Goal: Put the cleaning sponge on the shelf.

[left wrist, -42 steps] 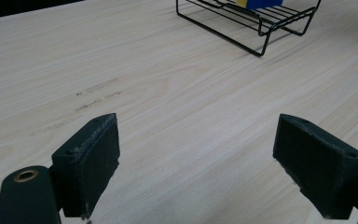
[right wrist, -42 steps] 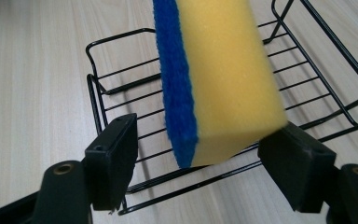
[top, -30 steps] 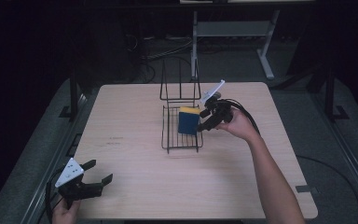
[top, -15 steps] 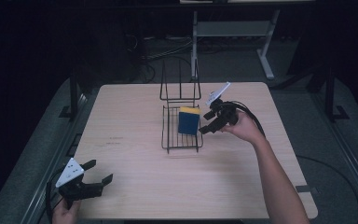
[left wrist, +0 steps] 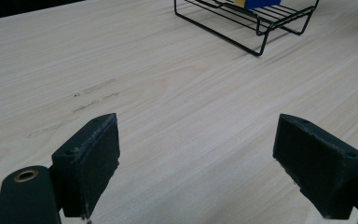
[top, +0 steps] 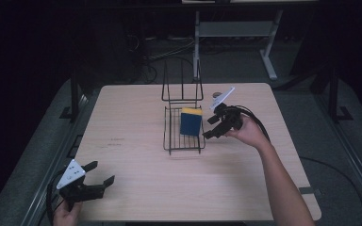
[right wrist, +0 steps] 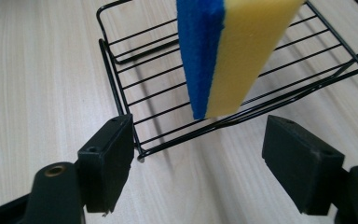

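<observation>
A pale wooden table [top: 136, 117] fills the scene in front of me. Near its middle stands a black wire rack [top: 184, 129] with a tall wire back and a low tray. In the tray, a sponge [top: 191, 122] stands on edge, blue scouring layer on one side, yellow foam on the other, tilted slightly on the wires.

My right gripper [top: 213, 128] hovers just beside the rack's right rim, its jaws spread wide with nothing between them; in the right gripper view the sponge [right wrist: 233, 51] sits just beyond the pads [right wrist: 107, 161], untouched. My left gripper [top: 99, 181] rests near the table's front left corner, well apart from the rack, jaws open and empty over bare wood.

I judge the sponge light, soft and springy: it will squash rather than slip, and nothing about it is fragile. I would pinch it across its thin dimension, one pad on the blue face and one on the yellow, near the upper half, clear of the wires.
</observation>
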